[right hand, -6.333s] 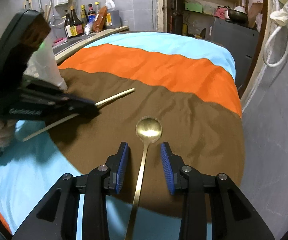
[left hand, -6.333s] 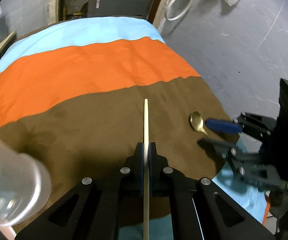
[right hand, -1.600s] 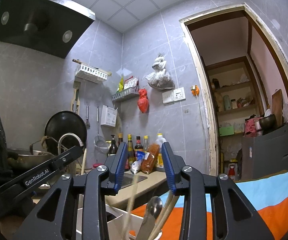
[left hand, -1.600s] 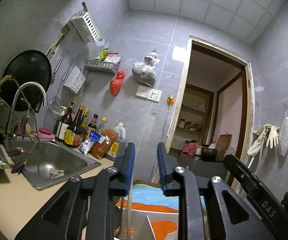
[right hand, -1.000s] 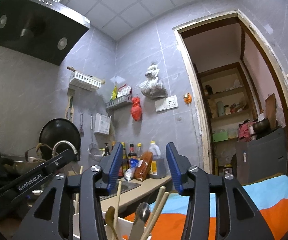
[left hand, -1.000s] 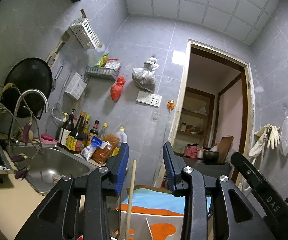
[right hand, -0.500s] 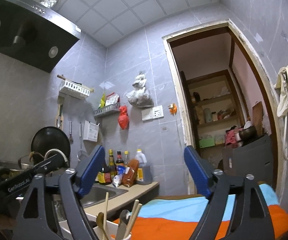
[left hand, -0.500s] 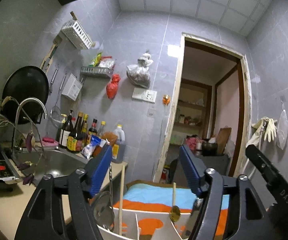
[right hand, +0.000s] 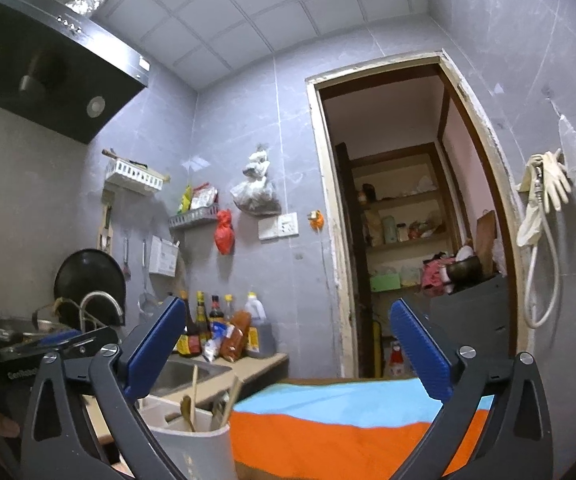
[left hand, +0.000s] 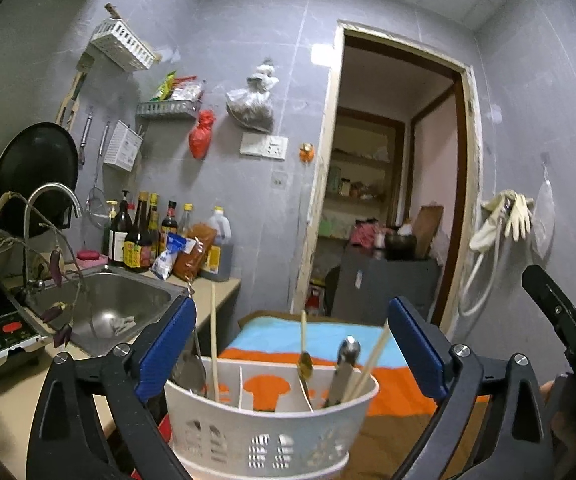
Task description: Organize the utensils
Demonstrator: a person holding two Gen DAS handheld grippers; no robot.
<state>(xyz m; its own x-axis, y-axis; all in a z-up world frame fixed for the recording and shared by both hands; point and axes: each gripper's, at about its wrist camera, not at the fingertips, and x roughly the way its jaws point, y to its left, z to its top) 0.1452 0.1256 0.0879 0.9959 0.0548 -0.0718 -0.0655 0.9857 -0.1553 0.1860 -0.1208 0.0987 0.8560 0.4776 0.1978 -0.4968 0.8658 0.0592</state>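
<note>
Seen from the left wrist, a steel sink [left hand: 103, 312] sits at nine o'clock with sauce bottles [left hand: 143, 236] behind it. The left gripper [left hand: 292, 354] has its blue-padded jaws opening wide, nothing pressed between them; the white slotted utensil caddy [left hand: 263, 436] stands at six o'clock in the gap, on a table cloth [left hand: 392, 392] striped blue, orange and brown. Inside its divided compartments, from left to right, stand a wire skimmer [left hand: 189, 372], a pale chopstick [left hand: 213, 344], a gold spoon [left hand: 304, 360], a steel utensil [left hand: 346, 360] and more chopsticks [left hand: 372, 360]. At three o'clock the right gripper [right hand: 288, 348] shows only as a black edge; its own view shows its jaws opening too, empty, the caddy at seven o'clock. The utensils look light, stiff and smooth; metal handles may slip, so a firm pinch mid-handle seems best. The plastic caddy probably tips easily if nudged.
</note>
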